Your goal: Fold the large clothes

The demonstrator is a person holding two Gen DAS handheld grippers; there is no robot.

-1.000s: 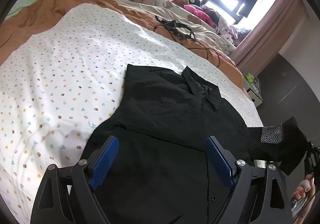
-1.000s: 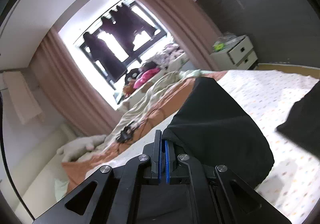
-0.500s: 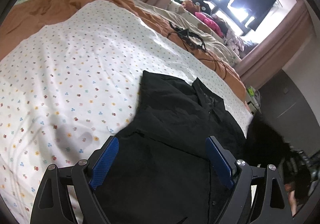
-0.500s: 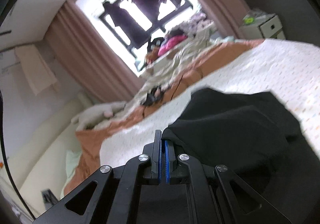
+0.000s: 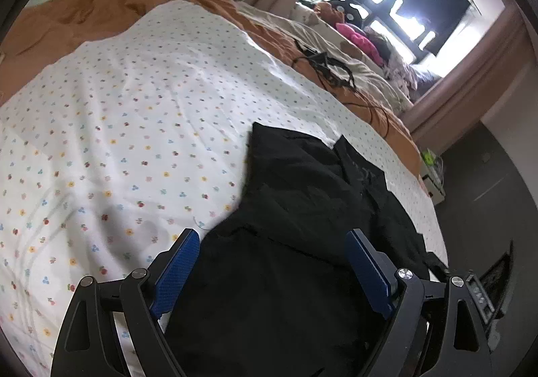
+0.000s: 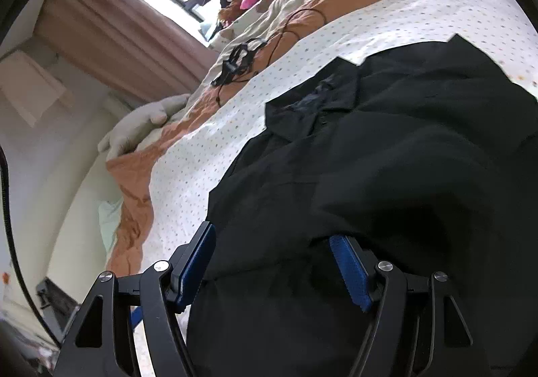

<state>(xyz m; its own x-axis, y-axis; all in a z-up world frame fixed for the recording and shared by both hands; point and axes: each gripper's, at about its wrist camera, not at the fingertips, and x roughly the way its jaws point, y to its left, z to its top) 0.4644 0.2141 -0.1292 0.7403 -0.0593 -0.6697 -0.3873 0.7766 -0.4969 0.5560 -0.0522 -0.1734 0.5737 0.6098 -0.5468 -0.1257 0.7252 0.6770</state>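
**Sleeve laid over, jaws letting go**

I am in the middle of folding the black shirt (image 6: 386, 148), which lies on the dotted bed sheet (image 5: 134, 115) with its collar (image 6: 312, 101) at about 12 o'clock from my right gripper (image 6: 275, 262). The right jaws have just been opening, and the side panel and sleeve I carried across now rest on the body of the shirt. Cloth still drapes over the right pad (image 6: 349, 273), though I cannot tell whether it only lies there or is caught. My left gripper (image 5: 272, 262) hovers with its jaws spread wide, gripping nothing, over the lower half of the shirt; the far edge of the shirt runs off toward 1 o'clock.

Next I judge I should draw the right jaws clear without dragging the fold, then take the hem with both and bring it up toward the collar.
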